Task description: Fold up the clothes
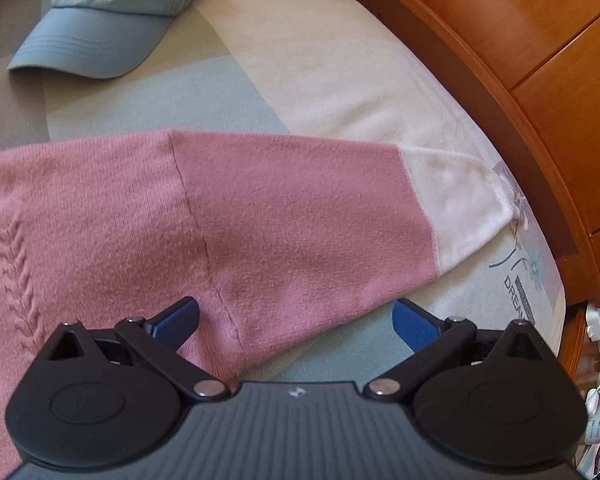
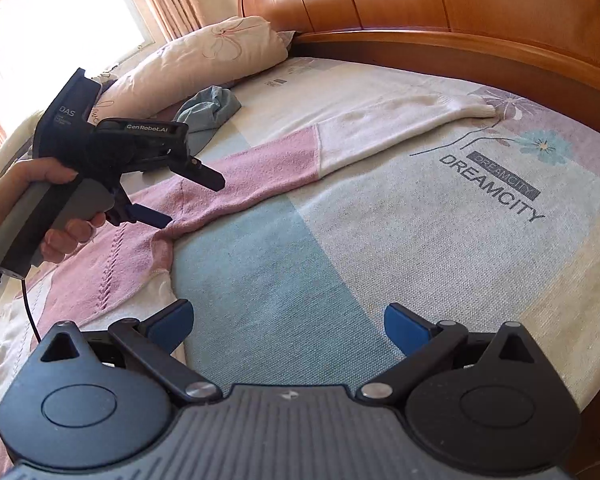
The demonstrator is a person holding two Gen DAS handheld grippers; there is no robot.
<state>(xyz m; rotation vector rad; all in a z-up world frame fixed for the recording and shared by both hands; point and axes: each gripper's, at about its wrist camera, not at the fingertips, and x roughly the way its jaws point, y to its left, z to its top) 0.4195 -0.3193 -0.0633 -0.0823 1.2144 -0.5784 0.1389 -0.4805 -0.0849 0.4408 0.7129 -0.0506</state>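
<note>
Pink/white sweater (image 1: pixel 260 220) flat, sleeve (image 2: pixel 340 140) out.

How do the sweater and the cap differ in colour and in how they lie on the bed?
The sweater is pink knit with a white sleeve end; the cap is plain light blue with gold embroidery. The sweater lies spread flat with its sleeve stretched toward the headboard; the cap sits crumpled, brim forward. The left gripper hovers over the sweater; the cap lies apart. Both rest on the bed.
</note>
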